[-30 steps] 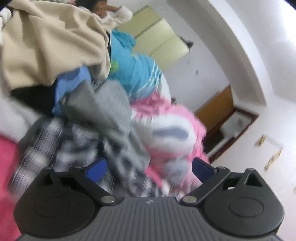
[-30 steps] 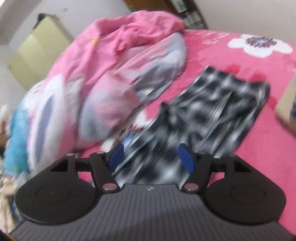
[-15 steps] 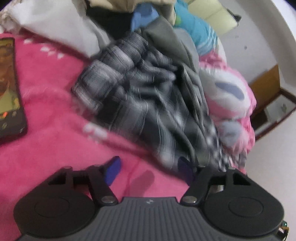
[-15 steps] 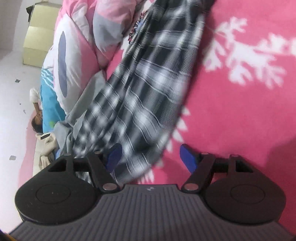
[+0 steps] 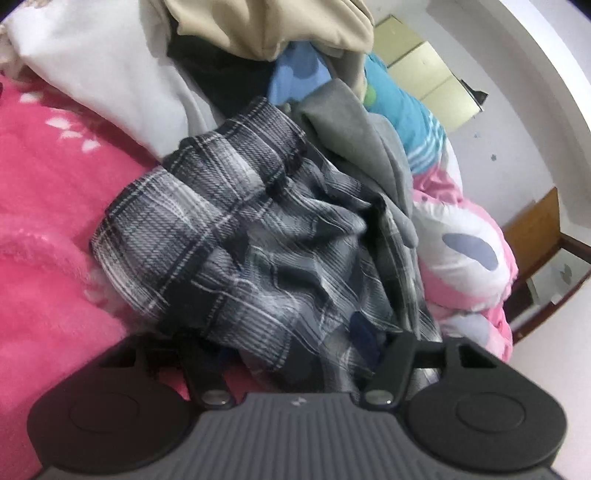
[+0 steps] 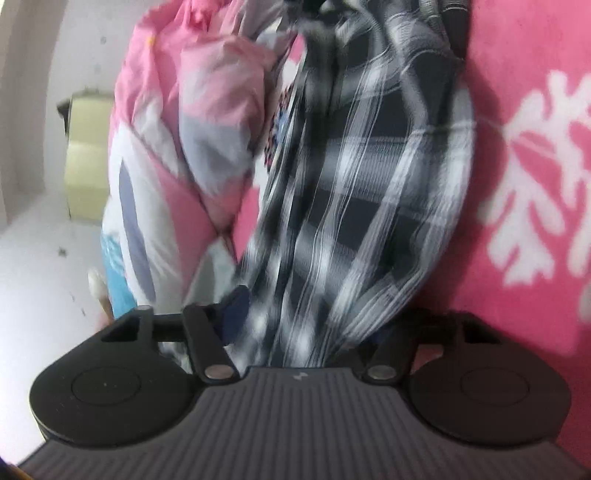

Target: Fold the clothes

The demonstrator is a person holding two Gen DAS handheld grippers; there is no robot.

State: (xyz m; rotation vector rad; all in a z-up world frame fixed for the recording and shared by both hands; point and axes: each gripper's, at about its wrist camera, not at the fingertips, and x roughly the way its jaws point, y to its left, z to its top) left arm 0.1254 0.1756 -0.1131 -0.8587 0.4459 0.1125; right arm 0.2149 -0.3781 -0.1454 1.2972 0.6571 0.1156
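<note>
On the pink blanket [image 5: 44, 206], crumpled plaid garment [image 5: 236, 236] between both grippers.

Black, grey and white plaid garment [image 5: 236, 236] on a bright pink blanket [image 5: 44, 192] with white floral shapes. Beside it, a grey garment [image 5: 354, 140], a pink, white and lavender quilt [image 6: 170, 155], and beige cloth [image 5: 266, 26].

My left gripper [image 5: 295, 343] presses into a crumpled grey-and-white plaid cotton garment [image 5: 243, 236] lying on a fuzzy pink fleece blanket [image 5: 48, 206], its fingers spread and partly buried in fabric. A grey knit garment [image 5: 354, 144] drapes over the plaid, with a pink-and-white quilted duvet [image 5: 465, 258] beside it.
</note>
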